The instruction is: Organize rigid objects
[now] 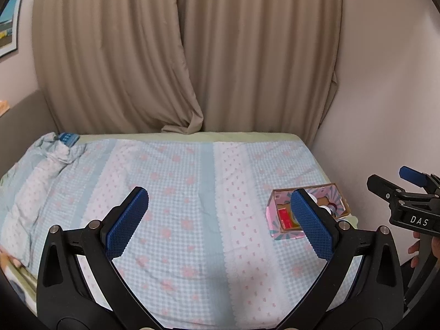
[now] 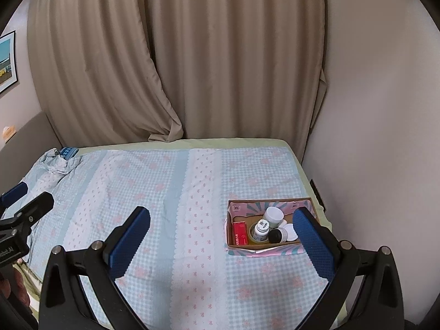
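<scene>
Right wrist view: both claws, right claw [image 2: 221, 243] and left claw [image 1: 220, 222], are held released above the bed [image 2: 170, 181]; the box [image 2: 271, 249] appears filled, so only withdrawal seems called for.

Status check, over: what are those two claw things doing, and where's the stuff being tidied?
Left gripper open, empty. Right gripper open, empty. Bottles and red packet sit inside cardboard box on bed. Nothing in the way.

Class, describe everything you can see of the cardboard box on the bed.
The cardboard box is small, open-topped, brown inside with pink and teal printed outer walls. It sits flat on the checked bedspread near the bed's right edge, by the wall. Inside are a red carton, several white-capped bottles and a black-capped one. Neither gripper touches it.
</scene>
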`<state>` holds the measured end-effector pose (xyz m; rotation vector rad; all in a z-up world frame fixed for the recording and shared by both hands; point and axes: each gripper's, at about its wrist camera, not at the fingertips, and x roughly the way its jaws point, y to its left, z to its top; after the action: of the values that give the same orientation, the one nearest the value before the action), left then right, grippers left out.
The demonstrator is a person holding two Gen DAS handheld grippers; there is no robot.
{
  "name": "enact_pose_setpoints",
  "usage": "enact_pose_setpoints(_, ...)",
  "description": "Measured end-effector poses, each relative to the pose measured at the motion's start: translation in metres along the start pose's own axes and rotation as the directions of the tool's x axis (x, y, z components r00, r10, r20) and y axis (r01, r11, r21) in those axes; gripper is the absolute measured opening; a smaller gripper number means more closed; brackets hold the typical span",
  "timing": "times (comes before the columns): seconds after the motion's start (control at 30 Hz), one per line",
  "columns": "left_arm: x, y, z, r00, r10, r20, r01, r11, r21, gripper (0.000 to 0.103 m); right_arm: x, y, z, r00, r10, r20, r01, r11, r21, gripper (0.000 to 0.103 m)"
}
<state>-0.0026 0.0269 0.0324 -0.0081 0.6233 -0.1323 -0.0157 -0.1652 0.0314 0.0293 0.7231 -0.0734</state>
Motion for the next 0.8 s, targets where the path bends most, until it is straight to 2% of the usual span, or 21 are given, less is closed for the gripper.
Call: enact_pose_setpoints(0.8,0.007,-0.0071,0.0052,1.0,0.009,0.008,-0.009,1.0,0.029,0.103,0.0041,-0.0017,0.0024,1.0,0.004,0.012,-0.004,1.0,-0.007,0.103)
